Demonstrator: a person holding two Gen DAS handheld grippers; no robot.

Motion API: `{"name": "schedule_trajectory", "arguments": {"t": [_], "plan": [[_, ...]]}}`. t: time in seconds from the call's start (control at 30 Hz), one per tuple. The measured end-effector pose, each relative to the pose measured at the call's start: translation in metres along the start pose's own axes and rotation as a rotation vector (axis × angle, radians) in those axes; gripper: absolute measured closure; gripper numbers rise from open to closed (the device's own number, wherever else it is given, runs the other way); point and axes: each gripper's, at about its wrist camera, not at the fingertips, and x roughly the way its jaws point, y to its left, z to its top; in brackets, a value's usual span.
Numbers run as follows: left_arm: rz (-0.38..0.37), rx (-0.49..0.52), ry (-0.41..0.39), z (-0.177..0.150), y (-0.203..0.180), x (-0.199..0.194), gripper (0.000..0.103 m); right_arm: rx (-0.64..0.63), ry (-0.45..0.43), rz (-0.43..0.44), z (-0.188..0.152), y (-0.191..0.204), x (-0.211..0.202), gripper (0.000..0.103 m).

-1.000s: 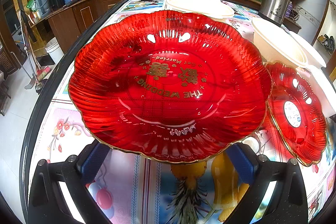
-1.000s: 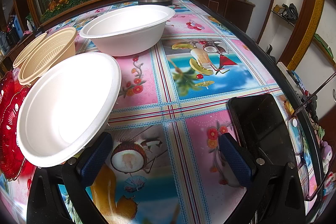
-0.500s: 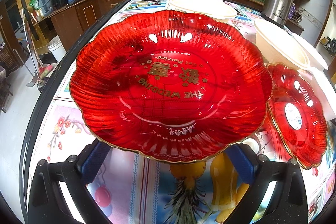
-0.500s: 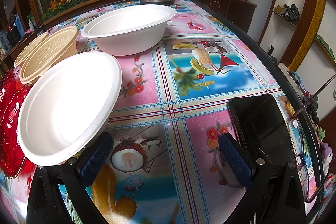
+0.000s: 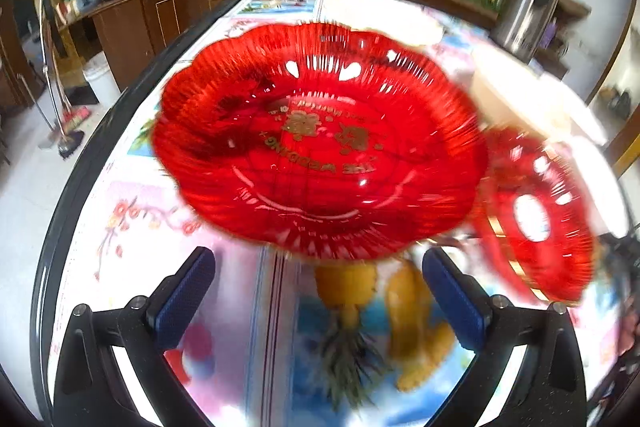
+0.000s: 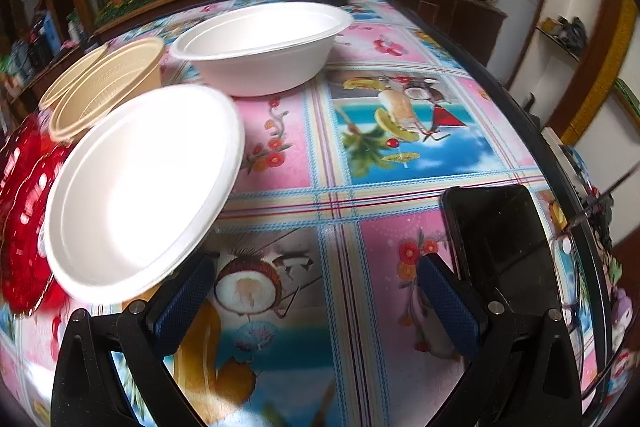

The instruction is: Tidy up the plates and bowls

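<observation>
- Left wrist view: the left gripper (image 5: 318, 291) stands wide and holds nothing. The big red plate (image 5: 320, 143) lies on the table (image 5: 120, 227) just ahead of it, with a smaller red plate (image 5: 536, 223) close on its right. The picture is blurred. A hasty bite could skid the scalloped rim; bare cloth lies left, before the table edge.
- Right wrist view: the right gripper (image 6: 316, 303) is also wide and empty. The white plate (image 6: 136, 187) overlaps its left finger (image 6: 180, 307), whether touching I cannot tell. 2 tan bowls (image 6: 104, 91) and a white bowl (image 6: 264, 51) sit behind. A phone (image 6: 504, 239) near the right edge could be knocked; the middle is open.

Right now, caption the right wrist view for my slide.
Open right tongs face a white plate, white bowl and phone.
</observation>
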Motion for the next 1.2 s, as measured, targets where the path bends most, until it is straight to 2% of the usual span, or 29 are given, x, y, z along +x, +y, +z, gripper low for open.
{"name": "schedule_trajectory", "arguments": {"t": [0.07, 0.13, 0.27, 0.5, 0.63, 0.8, 0.9, 0.97, 1.2], "plan": [[0.004, 0.027, -0.019, -0.004, -0.003, -0.014, 0.0, 0.013, 0.012, 0.027, -0.005, -0.004, -0.007, 0.001], [-0.008, 0.046, -0.055, -0.012, -0.007, -0.033, 0.0, 0.04, -0.028, 0.055, -0.012, -0.009, -0.023, 0.001], [-0.032, 0.066, -0.08, -0.021, -0.01, -0.056, 0.0, 0.017, -0.097, 0.084, -0.022, -0.007, -0.058, 0.001], [-0.056, 0.072, -0.076, -0.023, -0.003, -0.078, 0.0, -0.048, -0.128, 0.328, -0.028, 0.02, -0.096, 0.0], [-0.06, 0.054, -0.082, -0.019, 0.009, -0.085, 0.0, -0.104, -0.134, 0.382, -0.028, 0.044, -0.101, 0.001], [-0.037, 0.034, -0.077, -0.007, 0.03, -0.087, 0.0, -0.173, -0.125, 0.441, -0.017, 0.074, -0.102, 0.003], [-0.048, -0.001, -0.063, 0.004, 0.043, -0.082, 0.0, -0.204, -0.1, 0.483, -0.006, 0.096, -0.104, 0.007], [-0.054, -0.022, -0.061, 0.011, 0.051, -0.081, 0.0, -0.214, -0.071, 0.516, 0.005, 0.109, -0.104, 0.017], [-0.07, -0.078, -0.072, 0.029, 0.074, -0.083, 0.0, -0.248, -0.048, 0.546, 0.036, 0.154, -0.105, 0.019]]}}
